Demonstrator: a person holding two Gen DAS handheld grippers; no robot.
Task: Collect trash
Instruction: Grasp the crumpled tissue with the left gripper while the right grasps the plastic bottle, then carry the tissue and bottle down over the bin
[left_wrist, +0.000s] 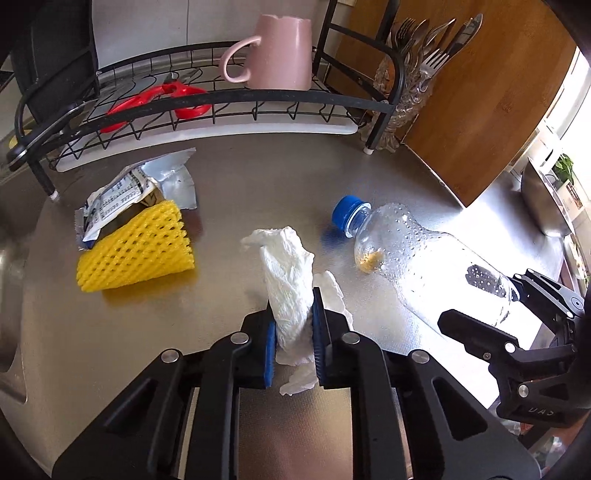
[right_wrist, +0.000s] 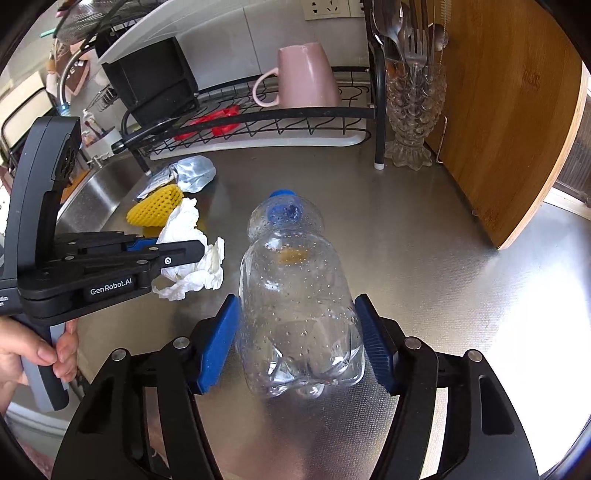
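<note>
Pickup was the step in hand on both sides: the left gripper (left_wrist: 293, 332) was clenched on the crumpled paper towel (left_wrist: 290, 280) near the front of the steel counter (left_wrist: 236, 177), while the right gripper (right_wrist: 299, 343) stood spread wide, its blue pads flanking the base of the empty plastic bottle (right_wrist: 299, 295) lying on its side, seemingly not yet pinching it. Next, I judged, the right jaws had to close on the bottle. Yellow foam netting (left_wrist: 135, 247) and a torn wrapper (left_wrist: 122, 195) lay waiting near the dish rack (left_wrist: 207, 98).
</note>
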